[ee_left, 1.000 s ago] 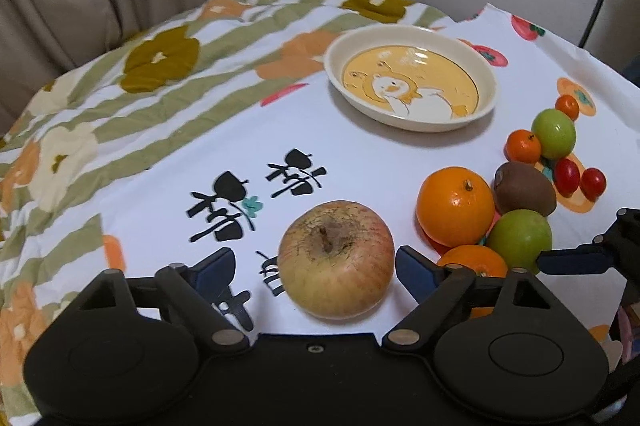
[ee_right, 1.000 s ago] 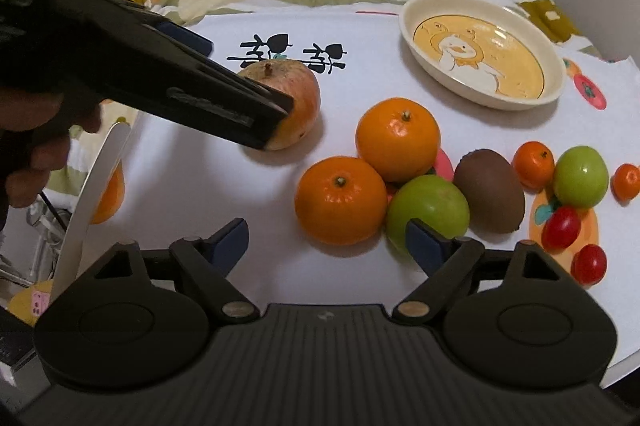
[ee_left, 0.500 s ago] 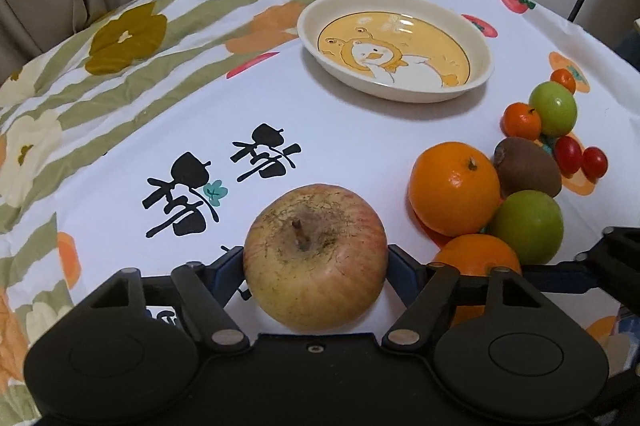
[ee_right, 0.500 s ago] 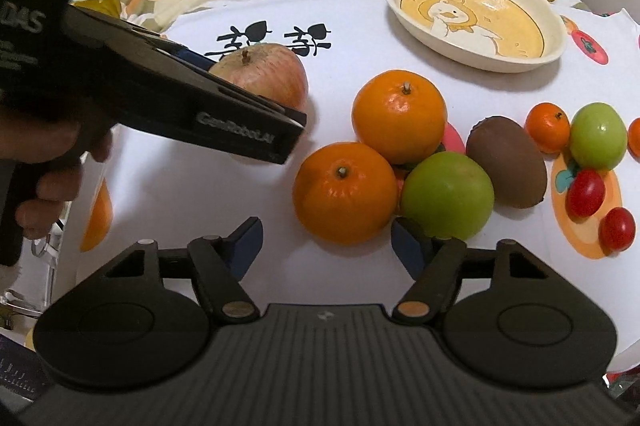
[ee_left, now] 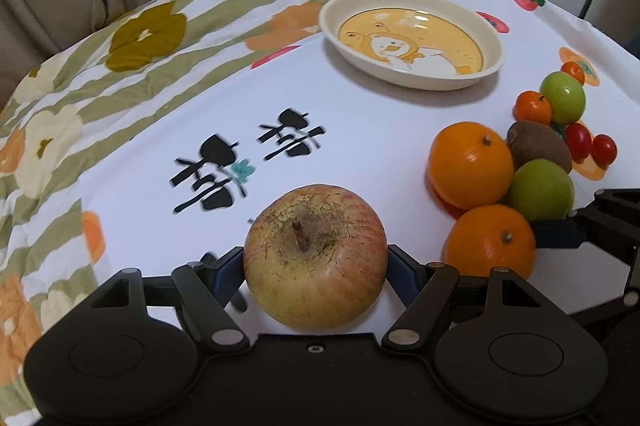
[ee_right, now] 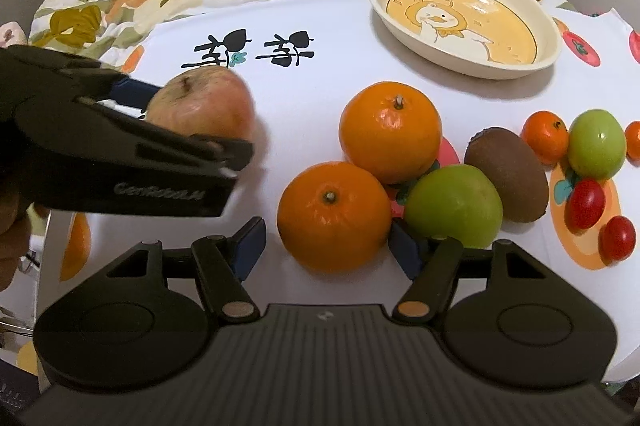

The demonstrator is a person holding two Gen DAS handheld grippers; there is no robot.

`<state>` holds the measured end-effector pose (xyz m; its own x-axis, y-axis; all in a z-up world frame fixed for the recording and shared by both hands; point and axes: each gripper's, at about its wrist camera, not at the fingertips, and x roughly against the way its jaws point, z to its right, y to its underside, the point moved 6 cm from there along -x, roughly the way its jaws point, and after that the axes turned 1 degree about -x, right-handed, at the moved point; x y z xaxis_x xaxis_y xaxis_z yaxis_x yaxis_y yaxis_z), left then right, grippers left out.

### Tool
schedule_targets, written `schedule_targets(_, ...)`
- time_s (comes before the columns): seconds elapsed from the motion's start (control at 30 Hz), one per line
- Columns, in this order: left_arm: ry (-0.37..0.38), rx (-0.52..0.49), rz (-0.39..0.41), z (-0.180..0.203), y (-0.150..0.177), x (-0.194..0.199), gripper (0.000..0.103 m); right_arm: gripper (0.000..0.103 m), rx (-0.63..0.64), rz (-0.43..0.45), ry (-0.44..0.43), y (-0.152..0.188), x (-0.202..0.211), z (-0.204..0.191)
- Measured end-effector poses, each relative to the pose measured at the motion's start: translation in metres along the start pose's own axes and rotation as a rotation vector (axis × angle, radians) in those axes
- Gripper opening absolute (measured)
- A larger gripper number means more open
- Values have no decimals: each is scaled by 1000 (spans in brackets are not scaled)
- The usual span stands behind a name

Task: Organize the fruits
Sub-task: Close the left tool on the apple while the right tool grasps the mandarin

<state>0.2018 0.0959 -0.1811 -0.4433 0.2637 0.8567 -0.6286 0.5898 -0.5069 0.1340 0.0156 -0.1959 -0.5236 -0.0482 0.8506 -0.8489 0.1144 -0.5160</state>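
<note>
A yellow-red apple [ee_left: 316, 258] sits between the blue pads of my left gripper [ee_left: 316, 266], which press on both its sides. The right wrist view shows the same apple [ee_right: 204, 106] behind the left gripper's black finger [ee_right: 160, 162]. My right gripper [ee_right: 328, 246] straddles the nearest orange [ee_right: 334, 216] and its jaws are closing. The right pad is at the orange's side, while a gap shows at the left pad. A cream plate [ee_left: 400, 78] with a duck picture stands empty at the back.
Beside the near orange lie a second orange [ee_right: 390, 132], a green fruit [ee_right: 454, 206], a kiwi [ee_right: 506, 174], a small tangerine [ee_right: 544, 136], another green fruit [ee_right: 596, 144] and cherry tomatoes [ee_right: 584, 204]. A flowered quilt [ee_left: 140, 34] lies bunched behind the white cloth.
My left gripper's jaws have come in from either side of the apple and now grip it. The right gripper has sunk closer over the near orange and its jaws have narrowed.
</note>
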Motion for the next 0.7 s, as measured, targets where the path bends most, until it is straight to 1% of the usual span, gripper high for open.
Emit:
schedule_targets(0.17,-21,22,0,-4,9,5,78,76,15,10,26,-3,-2,0)
schedule_targets(0.37,-38,70,8,-6,17,15,78,75,35,17,20,-4,0,-1)
schedule_targets(0.57,-73,91,42,-8,15,34,78,74,54,53,-10,-10,18,-2)
schedule_targets(0.7,-103,109,69,-9,8,51,78,74,71,90,-25,-18,36,2)
